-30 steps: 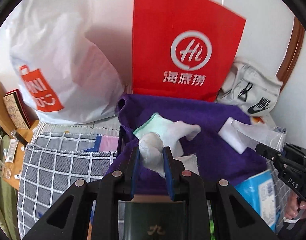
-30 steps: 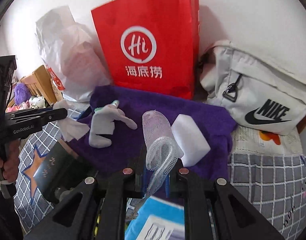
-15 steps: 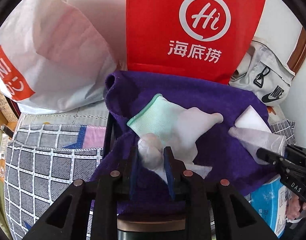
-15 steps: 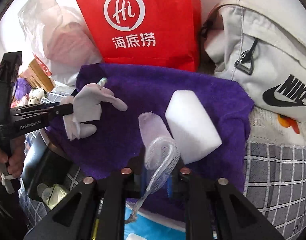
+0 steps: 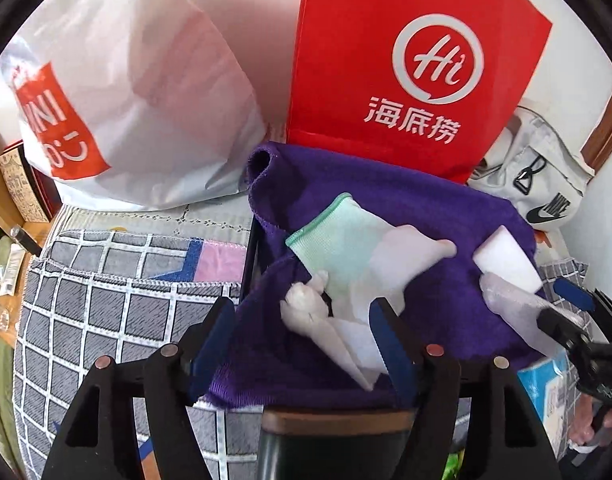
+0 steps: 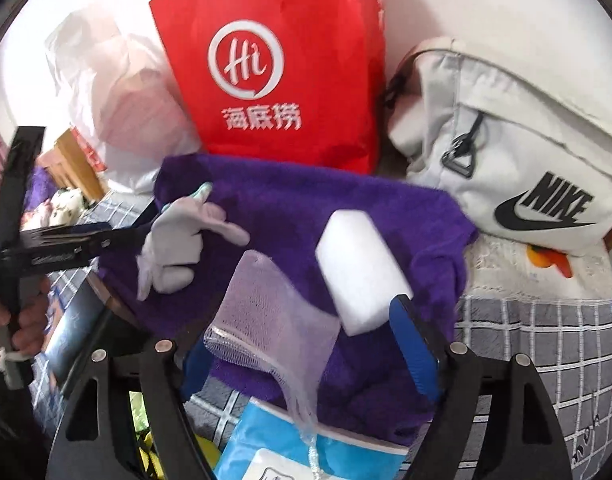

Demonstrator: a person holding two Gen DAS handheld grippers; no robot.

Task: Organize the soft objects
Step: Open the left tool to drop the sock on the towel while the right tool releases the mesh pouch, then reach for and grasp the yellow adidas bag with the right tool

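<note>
A purple towel (image 5: 445,300) (image 6: 306,208) is spread in front of the bags. On it lies a white glove with a green cuff (image 5: 345,248) (image 6: 178,244). My left gripper (image 5: 302,320) hovers over the glove's fingertips; its jaws are opening and neither pad touches the glove. My right gripper (image 6: 306,344) is opening too. A white mesh pouch (image 6: 266,308) (image 5: 517,308) lies loose between its fingers, beside a white sponge block (image 6: 361,272) (image 5: 505,260). Each gripper shows at the edge of the other's view: the left gripper (image 6: 86,240) and the right gripper (image 5: 565,320).
Behind the towel stand a red paper bag (image 5: 417,68) (image 6: 274,64), a white plastic bag (image 5: 126,92) and a white Nike bag (image 6: 525,152). A checked quilt (image 5: 106,300) lies around, a blue packet (image 6: 266,432) near the front. A hand (image 6: 22,320) holds the left gripper.
Both grippers have opened and sunk slightly toward the towel. The left one let go of the glove, the right one of the mesh pouch; both things now rest on the towel.
</note>
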